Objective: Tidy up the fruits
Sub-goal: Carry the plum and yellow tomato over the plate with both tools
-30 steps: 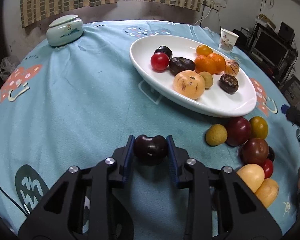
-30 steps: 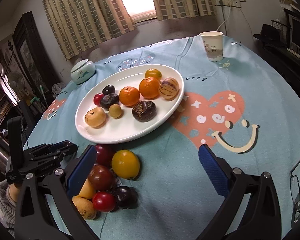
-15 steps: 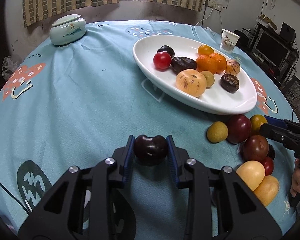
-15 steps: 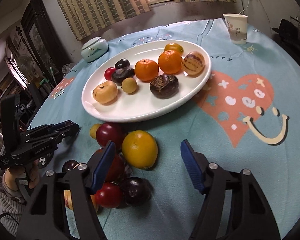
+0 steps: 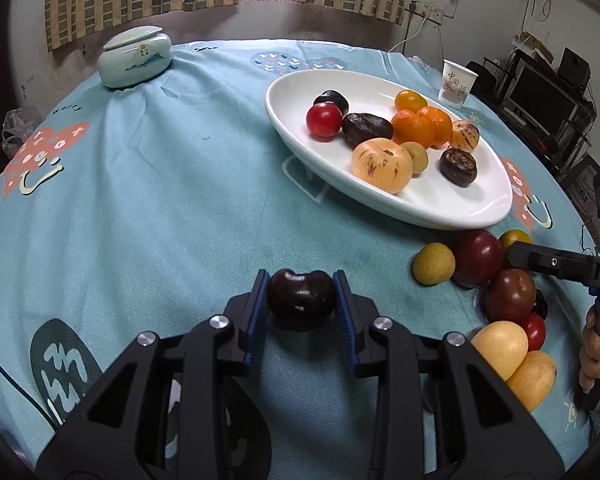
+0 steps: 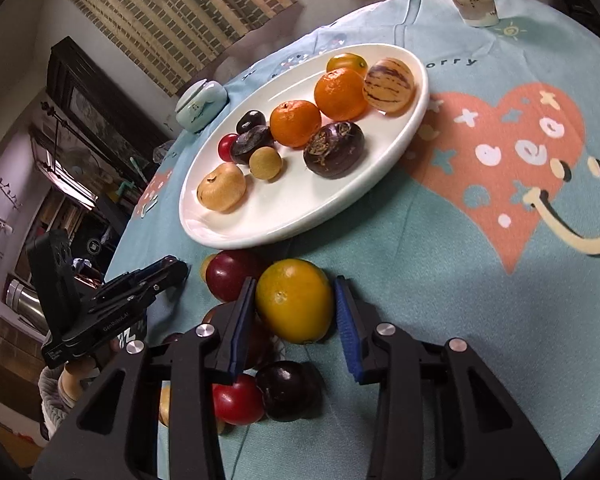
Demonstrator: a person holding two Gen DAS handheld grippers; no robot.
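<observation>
In the left wrist view, the left hand-held gripper (image 5: 301, 297) pinches a dark plum (image 5: 301, 298) between its blue pads, just above the blue cloth of the table (image 5: 160, 200). Beyond it a white plate (image 5: 452, 210) carries fruit, including a red tomato (image 5: 324, 120) and two oranges (image 5: 422, 126). Right of the plum, loose fruit lies in a heap (image 5: 500, 292) just beside the plate's near rim, and the right hand-held gripper (image 5: 518, 254) reaches into that heap from the right edge. A lidded jar (image 5: 135, 58) and a paper cup (image 5: 458, 84) stand at the far side. In the right wrist view, the right hand-held gripper (image 6: 295, 312) has just been closing around a yellow fruit (image 6: 294, 300) at the top of the heap; its left pad touches the fruit, while the right pad seems to stand a hair off, though the angle leaves this unsure. A red plum (image 6: 230, 274) sits touching the yellow fruit.
</observation>
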